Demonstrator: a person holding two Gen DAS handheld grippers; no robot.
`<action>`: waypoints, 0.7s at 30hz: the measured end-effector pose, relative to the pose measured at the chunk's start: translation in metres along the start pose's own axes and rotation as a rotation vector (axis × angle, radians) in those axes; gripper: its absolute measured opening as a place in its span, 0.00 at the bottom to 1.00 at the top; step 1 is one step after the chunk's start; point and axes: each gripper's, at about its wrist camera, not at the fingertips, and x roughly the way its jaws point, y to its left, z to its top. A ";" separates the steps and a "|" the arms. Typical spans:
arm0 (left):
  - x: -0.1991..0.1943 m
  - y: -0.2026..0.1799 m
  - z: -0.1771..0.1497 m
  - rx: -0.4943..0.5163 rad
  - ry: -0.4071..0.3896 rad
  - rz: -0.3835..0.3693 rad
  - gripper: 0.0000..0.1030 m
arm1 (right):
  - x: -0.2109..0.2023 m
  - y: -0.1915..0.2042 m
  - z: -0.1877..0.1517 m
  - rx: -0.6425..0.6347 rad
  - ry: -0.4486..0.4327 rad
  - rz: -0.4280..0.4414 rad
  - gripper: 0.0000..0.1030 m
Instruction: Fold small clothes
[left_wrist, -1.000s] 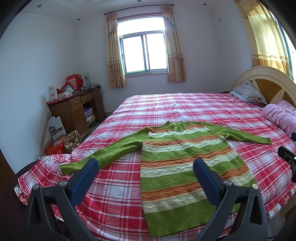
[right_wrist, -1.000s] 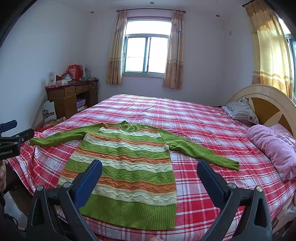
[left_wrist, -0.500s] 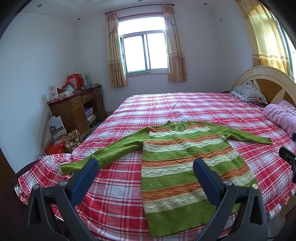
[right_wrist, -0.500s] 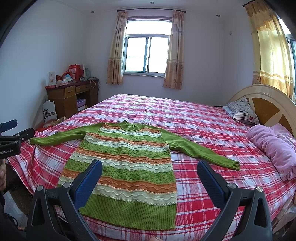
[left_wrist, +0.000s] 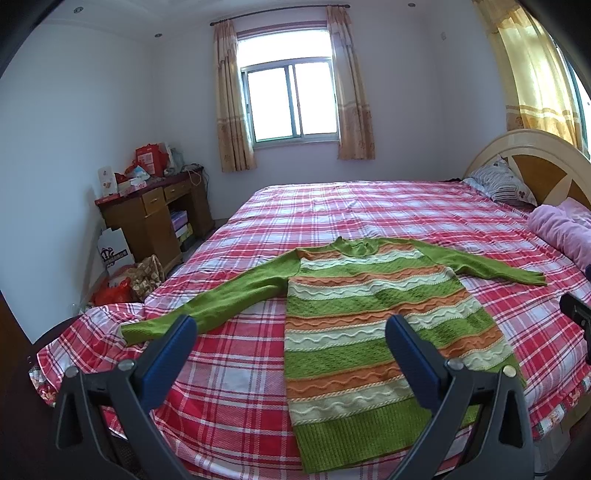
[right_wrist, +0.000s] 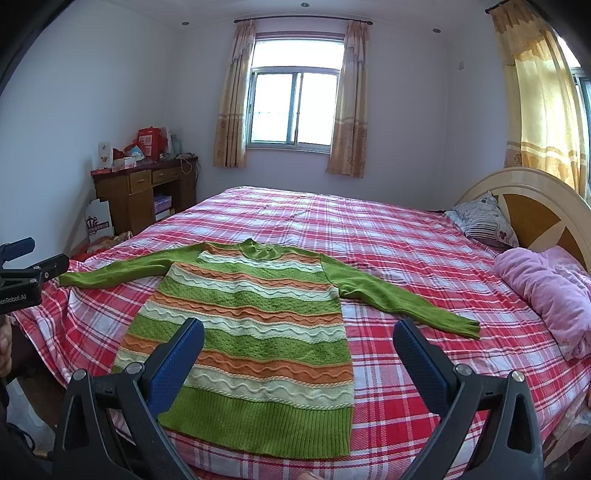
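A green, orange and cream striped knit sweater lies flat on the red plaid bed, both sleeves spread out, hem toward me. My left gripper hovers open above the near bed edge, over the sweater's left side and the bare sheet beside it. Held wide and open, my right gripper hangs over the sweater's lower half. Neither holds anything. The left gripper's body shows at the left edge of the right wrist view.
A pink blanket and a striped pillow lie by the wooden headboard on the right. A brown desk with boxes and bags stands at the left wall, bags on the floor beside it.
Both views have barely shifted; the left wrist view has tilted slightly, so the sweater sits a touch higher. Both grippers stay open and the sweater lies as before.
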 end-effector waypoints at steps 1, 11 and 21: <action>0.001 0.001 -0.001 0.001 0.003 0.002 1.00 | 0.002 0.000 -0.001 0.004 -0.001 0.003 0.99; 0.032 0.000 -0.008 0.004 0.061 0.018 1.00 | 0.025 -0.005 -0.009 0.010 -0.007 0.035 0.99; 0.092 -0.009 -0.011 0.013 0.153 -0.033 1.00 | 0.090 -0.055 -0.029 0.071 0.139 -0.050 0.99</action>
